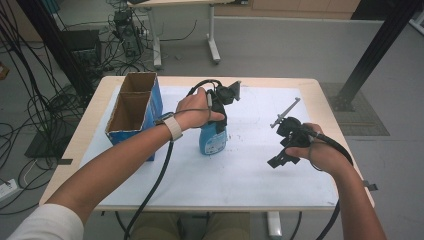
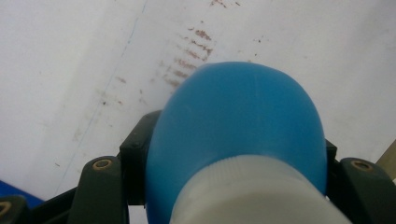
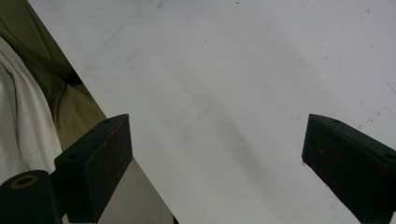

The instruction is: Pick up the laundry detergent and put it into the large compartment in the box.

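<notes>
The left gripper [image 1: 218,107] pinches a round blue plastic bottle [image 1: 212,137] with a white cap near its top. The bottle stands upright in the middle of the high view, on the white sheet [image 1: 250,170] over the wooden table [image 1: 90,125]. It sits right between the jaws. The right gripper [image 1: 285,145], at the right of the frame, has its jaws spread wide, holding nothing. A blue cardboard box [image 1: 132,112] stands at the left.
</notes>
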`<state>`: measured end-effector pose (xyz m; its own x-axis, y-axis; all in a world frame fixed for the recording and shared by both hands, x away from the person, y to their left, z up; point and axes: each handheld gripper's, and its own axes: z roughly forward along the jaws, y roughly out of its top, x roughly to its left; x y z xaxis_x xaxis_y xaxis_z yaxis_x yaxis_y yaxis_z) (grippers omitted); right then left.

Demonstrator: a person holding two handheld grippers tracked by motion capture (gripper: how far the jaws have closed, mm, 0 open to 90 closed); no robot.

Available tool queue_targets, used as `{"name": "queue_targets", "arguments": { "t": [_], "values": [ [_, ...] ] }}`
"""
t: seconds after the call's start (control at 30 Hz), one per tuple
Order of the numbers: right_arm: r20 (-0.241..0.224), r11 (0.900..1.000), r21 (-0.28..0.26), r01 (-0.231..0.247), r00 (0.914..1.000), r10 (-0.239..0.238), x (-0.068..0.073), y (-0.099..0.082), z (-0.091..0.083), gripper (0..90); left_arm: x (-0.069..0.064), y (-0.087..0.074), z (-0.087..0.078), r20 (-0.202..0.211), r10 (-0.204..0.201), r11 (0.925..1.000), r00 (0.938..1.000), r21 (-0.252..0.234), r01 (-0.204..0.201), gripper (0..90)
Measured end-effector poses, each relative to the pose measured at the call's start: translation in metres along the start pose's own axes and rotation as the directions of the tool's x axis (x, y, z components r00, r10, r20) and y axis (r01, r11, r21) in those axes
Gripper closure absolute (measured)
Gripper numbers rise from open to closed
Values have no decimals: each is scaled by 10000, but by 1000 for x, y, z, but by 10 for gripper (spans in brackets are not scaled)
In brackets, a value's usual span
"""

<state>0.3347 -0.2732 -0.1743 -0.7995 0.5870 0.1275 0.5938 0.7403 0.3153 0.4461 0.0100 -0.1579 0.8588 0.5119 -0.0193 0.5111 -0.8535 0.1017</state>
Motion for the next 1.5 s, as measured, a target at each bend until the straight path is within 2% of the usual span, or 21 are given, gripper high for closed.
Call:
{"name": "queue_targets", "arguments": {
  "t": [1.5],
  "values": [
    [38,10000,-28,-5,10000,5,0,0,-1,85,-1,1,0,-3,-152,9999,9999,65,152,382]
  ]
}}
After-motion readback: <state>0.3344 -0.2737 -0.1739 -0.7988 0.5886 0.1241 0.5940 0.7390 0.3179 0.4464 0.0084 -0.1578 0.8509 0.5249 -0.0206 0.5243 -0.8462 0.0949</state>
